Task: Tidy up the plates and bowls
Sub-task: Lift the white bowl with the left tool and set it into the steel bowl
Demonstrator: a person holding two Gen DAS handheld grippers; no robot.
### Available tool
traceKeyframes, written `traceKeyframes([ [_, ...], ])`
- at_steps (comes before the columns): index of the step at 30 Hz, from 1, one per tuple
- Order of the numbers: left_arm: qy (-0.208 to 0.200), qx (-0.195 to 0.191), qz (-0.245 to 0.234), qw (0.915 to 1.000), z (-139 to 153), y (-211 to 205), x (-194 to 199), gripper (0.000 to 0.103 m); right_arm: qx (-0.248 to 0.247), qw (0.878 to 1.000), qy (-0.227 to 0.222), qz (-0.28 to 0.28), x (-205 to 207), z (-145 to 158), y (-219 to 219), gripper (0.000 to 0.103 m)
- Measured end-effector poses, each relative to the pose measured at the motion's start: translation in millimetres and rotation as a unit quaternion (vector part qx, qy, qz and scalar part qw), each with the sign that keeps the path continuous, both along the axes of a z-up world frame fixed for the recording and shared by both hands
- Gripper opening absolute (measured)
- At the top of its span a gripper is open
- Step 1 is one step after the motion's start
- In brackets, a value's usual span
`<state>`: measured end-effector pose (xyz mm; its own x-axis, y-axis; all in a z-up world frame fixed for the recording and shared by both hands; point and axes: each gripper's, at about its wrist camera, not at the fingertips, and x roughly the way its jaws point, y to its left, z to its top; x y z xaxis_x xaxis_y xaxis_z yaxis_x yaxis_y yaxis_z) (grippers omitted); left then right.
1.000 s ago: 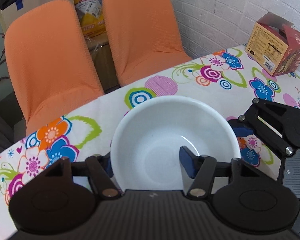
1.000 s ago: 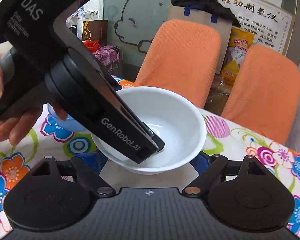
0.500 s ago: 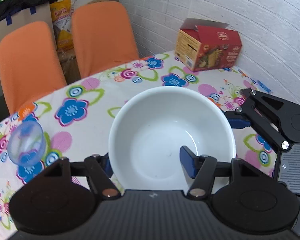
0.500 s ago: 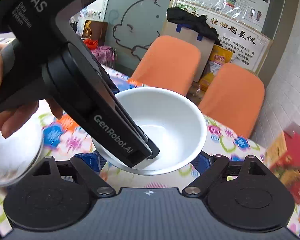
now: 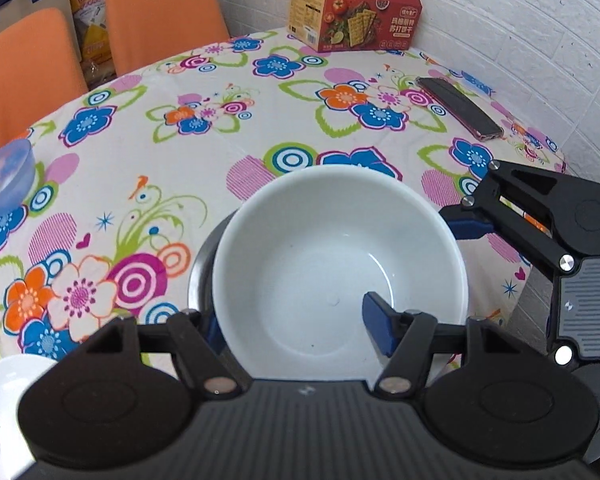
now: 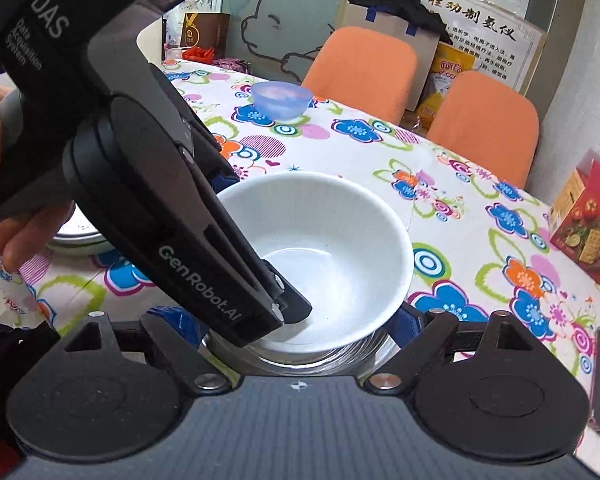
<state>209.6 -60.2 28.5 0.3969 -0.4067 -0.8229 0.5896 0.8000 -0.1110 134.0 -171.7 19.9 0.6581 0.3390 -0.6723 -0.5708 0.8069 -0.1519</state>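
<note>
White bowl pinched at its rim, hanging over a steel bowl on the flowered table.

Your left gripper (image 5: 296, 328) has its jaws pinching the near rim of the white bowl (image 5: 332, 264), one finger inside the wall, the other outside. The bowl sits just above or partly inside the steel bowl (image 6: 364, 350); contact between them can't be judged. Your right gripper (image 6: 296, 320) is spread, its fingers either side of both bowls and gripping nothing. The white bowl looks rigid, glazed and slick, likely ceramic or melamine: a one-sided rim pinch will want to pivot, so keep it level and lower gently to avoid a chip. A small blue bowl (image 6: 282, 98) and a white plate (image 5: 0, 392) stand apart, not yet stacked.
</note>
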Motion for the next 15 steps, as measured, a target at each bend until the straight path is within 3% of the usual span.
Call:
traceKeyframes([
  [3,-0.008,0.017,0.010,0.9998,-6.5,0.4,3.3,0.065,0.000,1.000,0.002,-0.006,-1.8,-3.5,-2.6,0.075],
  [15,0.003,-0.002,0.012,0.9999,6.1,14.7,2.1,0.075,0.019,0.999,0.016,-0.036,-22.1,6.0,-39.0,0.076],
])
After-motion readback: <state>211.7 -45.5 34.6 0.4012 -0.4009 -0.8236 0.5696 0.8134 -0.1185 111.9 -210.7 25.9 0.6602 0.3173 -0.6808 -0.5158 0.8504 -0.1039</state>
